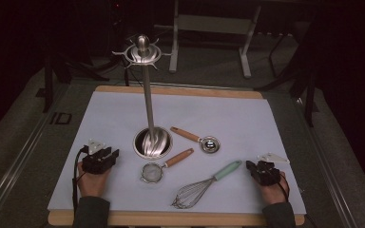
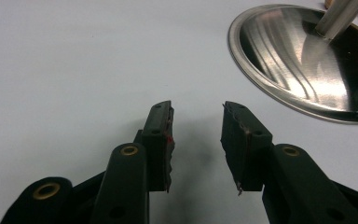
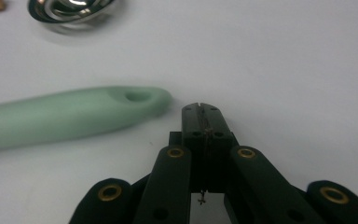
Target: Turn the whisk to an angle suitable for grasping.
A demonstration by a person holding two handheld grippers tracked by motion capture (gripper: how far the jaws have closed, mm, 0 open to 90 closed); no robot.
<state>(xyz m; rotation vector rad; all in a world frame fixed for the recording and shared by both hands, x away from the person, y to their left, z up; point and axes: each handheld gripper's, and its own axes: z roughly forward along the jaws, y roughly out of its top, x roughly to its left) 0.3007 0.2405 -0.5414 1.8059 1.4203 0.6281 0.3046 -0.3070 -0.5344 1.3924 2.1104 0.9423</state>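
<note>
A white sheet [image 1: 247,123] covers a wooden tabletop [image 1: 180,91], and both grippers rest on it at the near edge, one at each side.

The left gripper [image 1: 105,155] sits at the near left, held by a hand [image 1: 93,183]. Its fingers [image 2: 161,140] are released, standing apart with only bare white sheet between them. Just ahead and to its right lies the round steel base [image 2: 303,60] of a tall utensil stand [image 1: 148,102], whose pole rises to a ring of hooks at the top.

The right gripper [image 1: 253,166] sits at the near right. Its fingers [image 3: 193,123] are clenched together, grasping nothing. The whisk [image 1: 204,184] lies just to its left; its mint-green handle [image 3: 70,116] ends right beside the fingertips, close but apart from them, with the wire head pointing towards the near edge.

Near the middle of the sheet lie two more utensils: a small strainer [image 1: 153,172] with a wooden handle, just on the near side of the stand's base, and a steel measuring cup [image 1: 209,144] with a wooden handle, to the right of the base. In the right gripper view that cup shows at the far left.
</note>
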